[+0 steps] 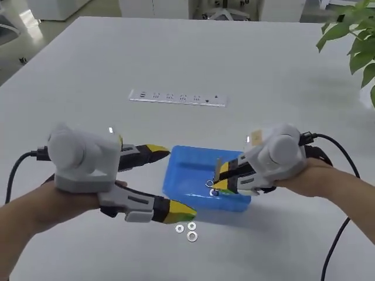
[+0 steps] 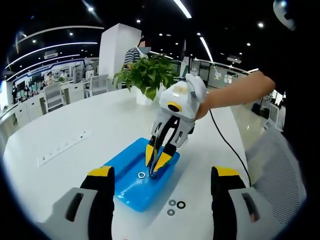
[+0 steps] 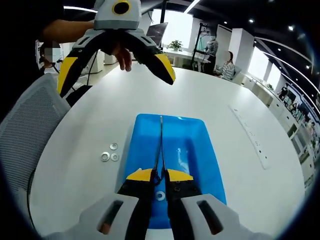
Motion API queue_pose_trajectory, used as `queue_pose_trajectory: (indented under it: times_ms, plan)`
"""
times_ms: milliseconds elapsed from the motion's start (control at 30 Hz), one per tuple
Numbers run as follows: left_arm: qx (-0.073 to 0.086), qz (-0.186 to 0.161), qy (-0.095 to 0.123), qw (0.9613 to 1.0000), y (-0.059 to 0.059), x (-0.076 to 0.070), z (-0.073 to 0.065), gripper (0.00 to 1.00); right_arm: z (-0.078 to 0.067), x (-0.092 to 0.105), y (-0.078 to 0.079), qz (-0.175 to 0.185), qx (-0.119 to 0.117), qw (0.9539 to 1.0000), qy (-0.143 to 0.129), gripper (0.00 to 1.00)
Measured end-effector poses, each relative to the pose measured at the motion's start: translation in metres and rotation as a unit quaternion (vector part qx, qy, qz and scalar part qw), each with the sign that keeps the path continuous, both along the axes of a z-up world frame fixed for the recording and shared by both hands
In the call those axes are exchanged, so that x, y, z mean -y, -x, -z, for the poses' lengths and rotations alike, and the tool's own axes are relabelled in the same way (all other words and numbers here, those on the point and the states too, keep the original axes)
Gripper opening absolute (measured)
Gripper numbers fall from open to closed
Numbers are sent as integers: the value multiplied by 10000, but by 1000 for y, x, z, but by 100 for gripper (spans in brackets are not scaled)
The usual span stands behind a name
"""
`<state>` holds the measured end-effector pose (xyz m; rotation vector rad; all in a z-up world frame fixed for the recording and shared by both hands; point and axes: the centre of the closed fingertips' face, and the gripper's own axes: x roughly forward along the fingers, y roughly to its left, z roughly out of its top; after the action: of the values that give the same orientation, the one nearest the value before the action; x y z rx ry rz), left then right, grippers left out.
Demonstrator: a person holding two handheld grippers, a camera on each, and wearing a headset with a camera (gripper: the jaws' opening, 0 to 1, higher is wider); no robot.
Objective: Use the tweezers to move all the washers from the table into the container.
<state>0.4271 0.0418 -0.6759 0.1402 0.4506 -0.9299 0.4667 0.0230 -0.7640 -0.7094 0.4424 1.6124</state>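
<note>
Expect the three washers (image 1: 186,229) flat on the table (image 1: 176,58), just near of the blue container (image 1: 187,164), to be light, stiff, slippery — pinch across the rim, one tip through the hole. Note right gripper (image 1: 225,181) clenched on tweezers (image 3: 161,145) above the container, left gripper (image 1: 177,182) released wide.

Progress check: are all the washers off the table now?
No, three washers lie on the table just outside the blue container.

container (image 1: 181,175): glossy blue plastic | 3 washers (image 1: 191,236): metal (shiny) | table (image 1: 234,70): matt white
</note>
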Motion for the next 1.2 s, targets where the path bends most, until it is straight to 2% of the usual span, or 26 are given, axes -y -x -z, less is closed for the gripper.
queue_pose_trajectory:
  times_ms: [200,533,867,1067,1200]
  plan:
    - [76,186,-148,9997,-12,6,0,69,2,0,2,-53,-19,10000,33,10]
    - [325,474,-396,9976,-31,17,-2,32,6,1,1,-71,-43,9999,63,10]
    - [400,843,-600,9938,-40,32,5,21,6,2,1,-123,-12,9999,94,10]
    - [361,1137,-683,9905,-41,42,11,14,6,3,2,-151,20,9998,109,10]
    - [374,1189,-703,9897,-42,43,13,12,5,4,2,-171,38,9998,110,10]
